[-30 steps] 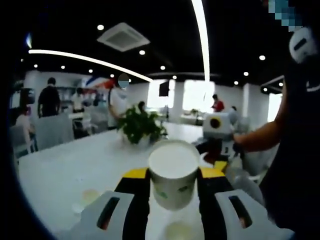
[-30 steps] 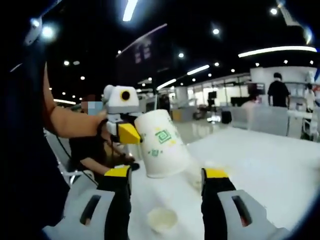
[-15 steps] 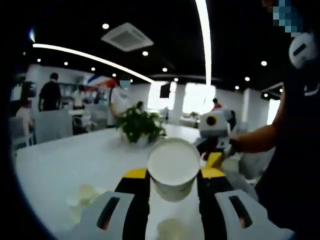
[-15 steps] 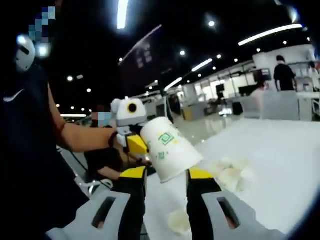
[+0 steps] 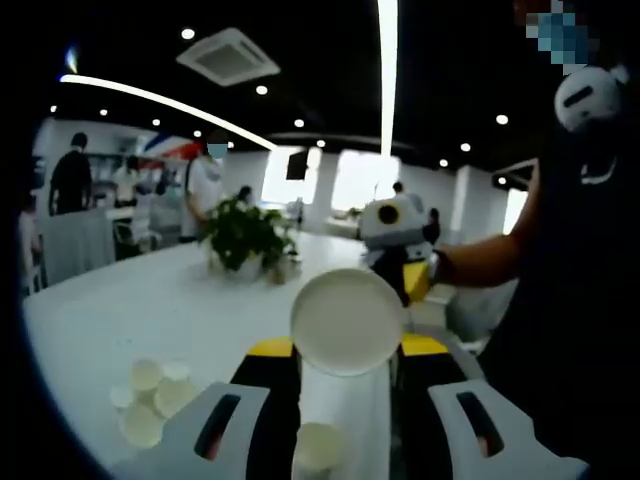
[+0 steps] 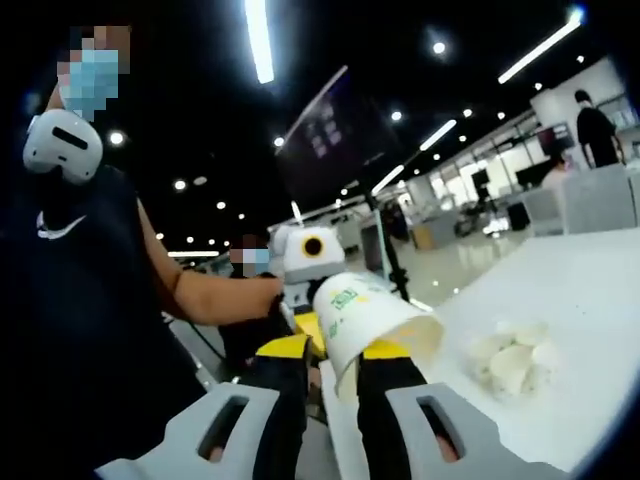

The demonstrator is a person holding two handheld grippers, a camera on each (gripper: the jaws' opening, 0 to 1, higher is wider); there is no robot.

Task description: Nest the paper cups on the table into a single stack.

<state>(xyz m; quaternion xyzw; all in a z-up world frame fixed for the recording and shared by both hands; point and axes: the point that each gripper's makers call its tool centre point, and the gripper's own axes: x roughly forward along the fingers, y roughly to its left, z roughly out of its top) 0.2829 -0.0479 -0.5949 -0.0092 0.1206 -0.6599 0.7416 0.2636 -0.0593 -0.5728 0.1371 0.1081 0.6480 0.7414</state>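
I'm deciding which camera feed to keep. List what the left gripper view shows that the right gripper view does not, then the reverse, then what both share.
Left gripper view: a potted plant on the white table, a single cup standing low between the tool's jaws, and the held cup's open mouth.

Right gripper view: the green print on the held cup's side, and the left tool gripping it from behind.

Both: the held paper cup, the cluster of loose cups on the table, and the person's forearm.
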